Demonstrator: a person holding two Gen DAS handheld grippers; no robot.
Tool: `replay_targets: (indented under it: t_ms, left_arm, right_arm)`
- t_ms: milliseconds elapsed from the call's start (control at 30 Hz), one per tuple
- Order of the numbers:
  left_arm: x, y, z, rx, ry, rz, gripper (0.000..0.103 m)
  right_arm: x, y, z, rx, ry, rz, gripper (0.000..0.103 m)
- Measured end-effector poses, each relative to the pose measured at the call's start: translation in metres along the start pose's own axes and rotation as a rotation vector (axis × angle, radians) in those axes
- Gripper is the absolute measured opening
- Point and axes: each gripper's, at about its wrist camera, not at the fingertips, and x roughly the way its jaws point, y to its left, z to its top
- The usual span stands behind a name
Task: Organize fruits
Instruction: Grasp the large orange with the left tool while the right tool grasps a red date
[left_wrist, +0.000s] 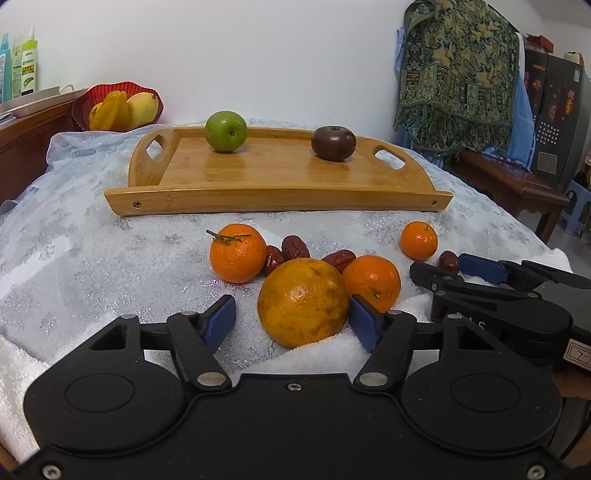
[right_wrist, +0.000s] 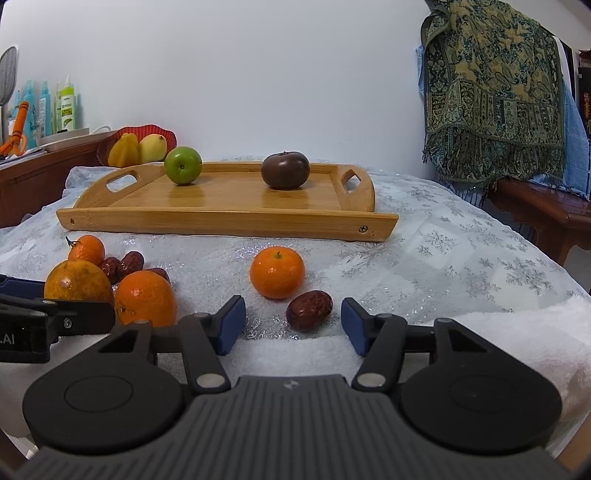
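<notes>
Bamboo tray (left_wrist: 280, 177) sits at the far side of the bench, on a silvery snowflake cloth (left_wrist: 92, 258), holding a green apple (left_wrist: 226, 131) and a dark persimmon-like fruit (left_wrist: 333, 143), well apart; left tongs (left_wrist: 291, 319) stand part-open around the large mottled orange (left_wrist: 303, 302), right pad touching it, left pad clear; right tongs (right_wrist: 293, 325) stand part-open, one red date (right_wrist: 309, 309) between the pads, untouched; a small mandarin (right_wrist: 277, 272) lies just behind it; other mandarins and dates cluster near the large orange.

A paisley shawl (right_wrist: 495, 92) hangs at right, bottles (right_wrist: 64, 109) stand on the wooden sideboard (right_wrist: 44, 162) at left
</notes>
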Motion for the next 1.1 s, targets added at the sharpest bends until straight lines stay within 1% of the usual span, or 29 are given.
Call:
replay_targets:
  t_ms: [100,200,267,333,500,567,600,667,700,900,1100]
  left_arm:
    - [0.0,0.0,0.0,0.0,0.0,0.0,0.063]
    - [0.0,-0.001,-0.001,0.002,-0.003,0.0,0.061]
    - [0.0,-0.001,-0.001,0.005,-0.008,-0.006,0.054]
    - [-0.001,-0.004,-0.001,0.015,-0.015,-0.009,0.05]
    - [-0.003,-0.008,-0.002,0.036,-0.021,0.0,0.05]
    - [-0.004,-0.007,-0.002,0.031,-0.019,-0.003,0.05]
    - [-0.004,-0.006,-0.002,0.028,-0.019,-0.004,0.05]
    - [-0.004,-0.005,-0.002,0.019,-0.017,-0.005,0.049]
    - [-0.004,-0.005,-0.001,0.018,-0.017,-0.005,0.049]
    - [-0.006,-0.005,0.0,0.008,-0.033,0.009,0.049]
    - [-0.014,-0.007,0.004,-0.002,-0.089,-0.007,0.049]
  right_arm:
    - [0.0,0.0,0.0,-0.001,0.0,0.001,0.054]
    - [0.0,0.001,0.0,-0.007,0.0,0.001,0.053]
    - [0.0,0.002,0.001,-0.008,0.0,0.003,0.052]
    - [0.0,0.003,0.001,-0.008,0.0,0.005,0.051]
    - [0.0,0.004,0.001,-0.013,-0.001,0.008,0.047]
    - [0.0,0.004,0.001,-0.014,-0.002,0.006,0.039]
    - [0.0,0.004,0.001,-0.013,-0.003,0.003,0.033]
    - [0.0,0.004,0.001,-0.009,-0.002,-0.002,0.026]
    - [0.0,0.004,0.002,-0.007,-0.002,-0.003,0.025]
    - [-0.005,0.004,0.004,0.01,-0.028,-0.013,0.025]
    - [-0.013,0.004,0.01,0.032,-0.069,-0.014,0.025]
